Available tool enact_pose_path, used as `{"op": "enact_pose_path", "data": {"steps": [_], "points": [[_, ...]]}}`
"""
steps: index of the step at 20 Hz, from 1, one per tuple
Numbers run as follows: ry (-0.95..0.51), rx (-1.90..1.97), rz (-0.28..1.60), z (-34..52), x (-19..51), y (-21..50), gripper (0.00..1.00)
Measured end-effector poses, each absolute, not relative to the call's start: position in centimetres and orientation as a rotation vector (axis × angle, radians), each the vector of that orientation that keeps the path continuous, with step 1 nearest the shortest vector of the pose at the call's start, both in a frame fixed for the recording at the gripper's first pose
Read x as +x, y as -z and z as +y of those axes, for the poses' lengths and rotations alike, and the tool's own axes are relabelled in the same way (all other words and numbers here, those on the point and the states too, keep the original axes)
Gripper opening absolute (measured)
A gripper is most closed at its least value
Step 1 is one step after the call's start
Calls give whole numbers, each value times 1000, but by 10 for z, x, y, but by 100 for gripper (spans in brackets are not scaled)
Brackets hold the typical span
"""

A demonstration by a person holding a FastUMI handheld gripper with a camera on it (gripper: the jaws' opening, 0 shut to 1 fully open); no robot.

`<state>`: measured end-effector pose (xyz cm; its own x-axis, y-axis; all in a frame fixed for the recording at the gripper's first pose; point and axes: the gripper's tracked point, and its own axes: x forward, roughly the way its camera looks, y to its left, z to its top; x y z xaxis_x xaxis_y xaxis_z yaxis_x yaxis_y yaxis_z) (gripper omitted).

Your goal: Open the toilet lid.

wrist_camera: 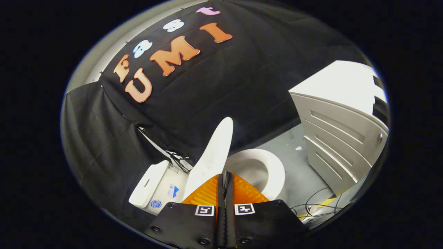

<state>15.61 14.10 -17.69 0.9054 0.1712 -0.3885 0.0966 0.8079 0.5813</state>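
We saw the smooth white plastic toilet lid (213,155) raised well off the bowl, standing close to upright and seen nearly edge-on, so that it read as a long, narrow oval tapering to a rounded tip at the top. Its surface was plain and matte. The lower end of the lid dropped out of sight behind the fingers (207,193), just ahead of them and slightly to their left.

The gripper (225,180) had its two fingers drawn together, with no more than a thin dark seam between them. We could not tell whether the lid's lower edge was pinched in that seam or merely sat behind it.

To the right of the lid, the round white toilet seat (268,169) lay flat on the bowl, its opening uncovered and shadowed inside. To the left of the lid stood the white rectangular cistern (154,186), with a small blue sticker on its face and dark cables hanging near its top.

Beyond the toilet on the right we saw a white cabinet with grooved drawer fronts (342,138) resting on the grey floor (301,173), well apart from the bowl. Loose black wires (318,204) lay on the floor near the cabinet's base.
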Motion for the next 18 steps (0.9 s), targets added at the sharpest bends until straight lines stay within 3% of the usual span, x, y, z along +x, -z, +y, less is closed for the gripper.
{"op": "enact_pose_path", "data": {"steps": [18], "points": [[-90,233,390,244,176,70,8]]}}
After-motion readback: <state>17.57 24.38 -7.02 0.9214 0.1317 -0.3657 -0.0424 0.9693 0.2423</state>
